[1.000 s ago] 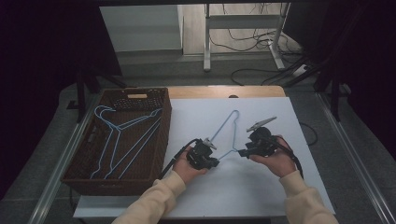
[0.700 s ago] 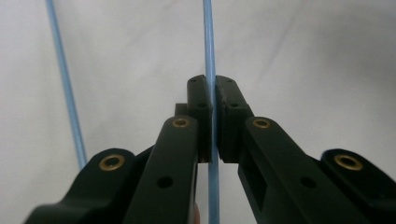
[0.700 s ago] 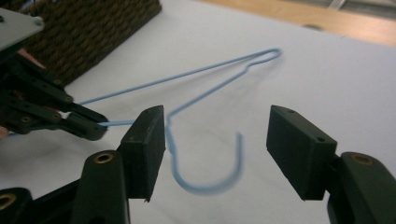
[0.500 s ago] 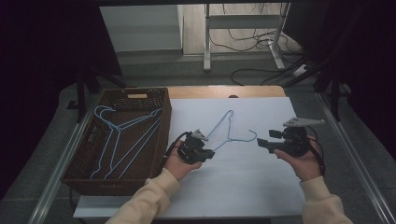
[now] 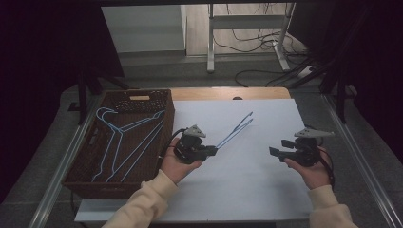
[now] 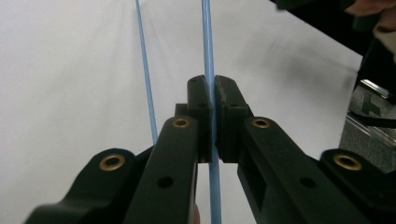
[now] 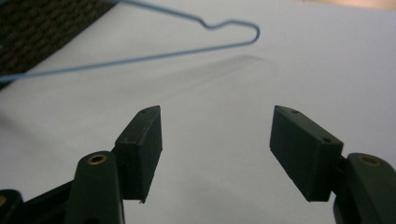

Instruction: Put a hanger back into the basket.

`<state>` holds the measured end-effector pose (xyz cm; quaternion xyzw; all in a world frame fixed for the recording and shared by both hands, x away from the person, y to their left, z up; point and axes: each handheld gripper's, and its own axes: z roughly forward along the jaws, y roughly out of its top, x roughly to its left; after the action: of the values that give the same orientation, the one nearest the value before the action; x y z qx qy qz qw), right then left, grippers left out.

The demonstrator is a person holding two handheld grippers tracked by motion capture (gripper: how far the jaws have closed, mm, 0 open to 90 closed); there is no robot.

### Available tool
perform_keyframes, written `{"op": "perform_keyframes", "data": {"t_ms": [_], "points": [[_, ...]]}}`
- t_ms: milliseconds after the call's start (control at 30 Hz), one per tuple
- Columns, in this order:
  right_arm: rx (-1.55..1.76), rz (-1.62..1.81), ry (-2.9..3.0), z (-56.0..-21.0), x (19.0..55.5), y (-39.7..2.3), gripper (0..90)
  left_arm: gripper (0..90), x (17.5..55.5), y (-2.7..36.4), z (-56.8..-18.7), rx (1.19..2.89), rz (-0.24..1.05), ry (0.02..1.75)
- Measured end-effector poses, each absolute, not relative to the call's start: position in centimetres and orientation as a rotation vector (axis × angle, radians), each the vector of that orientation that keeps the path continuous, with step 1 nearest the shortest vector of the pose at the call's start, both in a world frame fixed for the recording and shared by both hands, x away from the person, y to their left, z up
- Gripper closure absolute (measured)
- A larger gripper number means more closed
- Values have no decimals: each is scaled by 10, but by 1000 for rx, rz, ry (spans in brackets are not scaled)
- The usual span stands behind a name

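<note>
Blue hanger (image 6: pixel 208 56) clamped in left hand-held gripper (image 6: pixel 213 100); right hand-held gripper (image 7: pixel 215 140) gapes empty, seemingly apart

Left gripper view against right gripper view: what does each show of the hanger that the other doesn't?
Left gripper view: the left gripper, jaws shut on one thin blue wire of the hanger, a second wire running alongside. Right gripper view: the right gripper, jaws open with nothing between them, the hanger's bent end beyond, and the dark woven basket. Both: the blue wire hanger over the white tabletop.

Left tongs (image 5: pixel 213 151) clamped tight; right tongs (image 5: pixel 275 148) spread apart, pointing left.
</note>
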<state>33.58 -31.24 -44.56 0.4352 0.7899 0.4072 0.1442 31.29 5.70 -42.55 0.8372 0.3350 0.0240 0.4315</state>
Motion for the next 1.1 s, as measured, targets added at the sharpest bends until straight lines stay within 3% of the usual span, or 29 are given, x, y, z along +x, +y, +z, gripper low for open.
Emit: {"op": "perform_keyframes", "data": {"t_ms": [633, 1100], "points": [[1240, 1123, 2341, -460, 334, -309, 341, 865, 293, 128, -373, 1935, 55, 807], [1233, 1119, 2352, -464, 334, -307, 317, 865, 295, 203, -364, 1811, 99, 902]]}}
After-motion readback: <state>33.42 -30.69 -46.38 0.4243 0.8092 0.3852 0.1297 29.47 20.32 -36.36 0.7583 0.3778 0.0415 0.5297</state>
